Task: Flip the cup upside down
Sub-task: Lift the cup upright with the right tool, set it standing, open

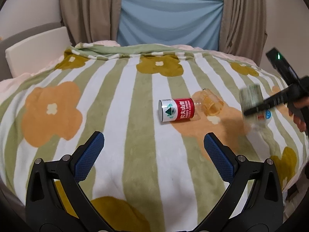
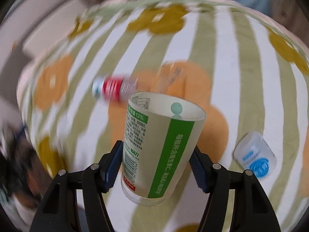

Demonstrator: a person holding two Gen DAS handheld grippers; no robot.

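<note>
right gripper: jaws closed in on the cup, blue pads pressed on both sides of its lower half
cup: up off the blanket, open mouth pointing away from the camera and tilted a bit right, clear thick base nearest the lens; green stripe with white text down one side, barcode on the other; in the left wrist view it's just a blurry smear at the far right with the dark gripper across it
left gripper: jaws wide apart, nothing between the blue pads, hanging low over the blanket
blanket: green and white stripes with orange and mustard flowers, covers pretty much the whole surface
red-label cup: lying on its side mid-blanket, white end facing left
clear amber cup: also on its side, just right of the red one, looks like they touch or nearly do, can't tell for sure
small white tub: blue round label, sitting on the blanket right of the held cup
background: beige curtains either side of a light blue cloth
</note>
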